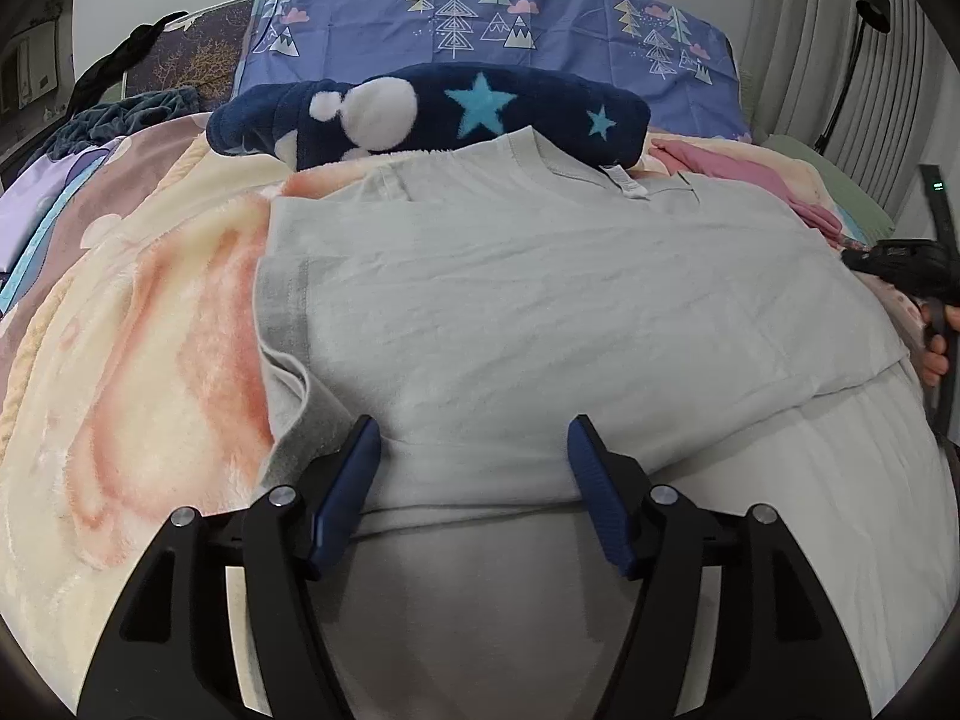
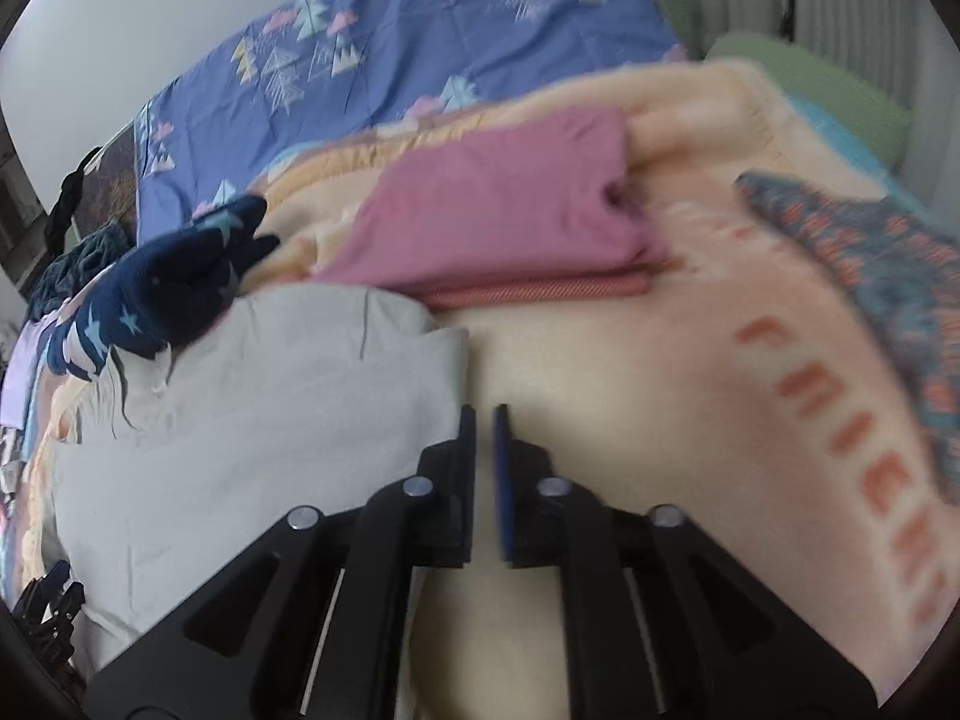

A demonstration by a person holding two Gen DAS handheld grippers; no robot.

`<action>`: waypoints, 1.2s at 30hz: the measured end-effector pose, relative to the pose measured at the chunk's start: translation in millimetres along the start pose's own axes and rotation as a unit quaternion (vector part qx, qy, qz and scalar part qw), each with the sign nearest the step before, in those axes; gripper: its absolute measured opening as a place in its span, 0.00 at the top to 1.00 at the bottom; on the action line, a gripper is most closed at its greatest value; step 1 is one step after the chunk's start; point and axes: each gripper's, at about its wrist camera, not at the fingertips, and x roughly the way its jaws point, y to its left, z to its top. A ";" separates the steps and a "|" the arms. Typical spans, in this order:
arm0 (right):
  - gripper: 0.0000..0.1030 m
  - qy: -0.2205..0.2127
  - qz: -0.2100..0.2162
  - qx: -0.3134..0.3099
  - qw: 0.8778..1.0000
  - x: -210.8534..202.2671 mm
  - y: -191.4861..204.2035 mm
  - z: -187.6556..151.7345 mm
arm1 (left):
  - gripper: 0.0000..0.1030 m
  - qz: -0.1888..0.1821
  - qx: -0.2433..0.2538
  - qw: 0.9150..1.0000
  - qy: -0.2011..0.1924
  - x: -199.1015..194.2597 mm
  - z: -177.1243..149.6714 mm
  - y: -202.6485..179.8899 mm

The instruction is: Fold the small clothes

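A pale grey T-shirt (image 1: 540, 300) is lying on the bed, spread over a fluffy peach blanket (image 1: 138, 324), and it is looking partly folded: the left side is already turned in, so a darker band of sleeve or hem is showing along that edge. The neckline and its small label are pointing away towards a navy star-patterned fleece (image 1: 432, 108). The bottom hem is lying nearest the left tool (image 1: 474, 450), whose blue pads are standing wide apart and just over that hem, gripping nothing.

The right tool (image 2: 483, 426) is sitting at the shirt's right edge with its pads drawn narrow, a slim gap showing between them. The right wrist view is blurred, so whether any cloth is caught there is hard to say; it seems to be holding nothing.

A folded pink garment (image 2: 510, 204) is resting on a striped orange-red one (image 2: 540, 291) farther up the bed, which suggests earlier pieces are finished. A blue and orange patterned cloth (image 2: 870, 264) is lying to the right, seemingly waiting. The grey shirt is still needing its right side and a final crosswise fold.
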 end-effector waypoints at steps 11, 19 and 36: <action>0.82 0.026 0.019 -0.119 0.992 -18.7 45.0 -89.5 | 0.34 -0.002 0.002 1.000 -0.001 -1.4 0.2 -0.7; 0.27 -0.016 0.029 -0.090 0.995 -81.0 22.1 -102.1 | 0.26 0.000 0.013 0.998 -0.053 -85.2 -26.5 20.9; 0.52 0.029 0.119 -0.032 0.992 -142.9 -65.1 -192.5 | 0.20 -0.110 0.005 0.993 0.036 -128.0 -137.5 43.0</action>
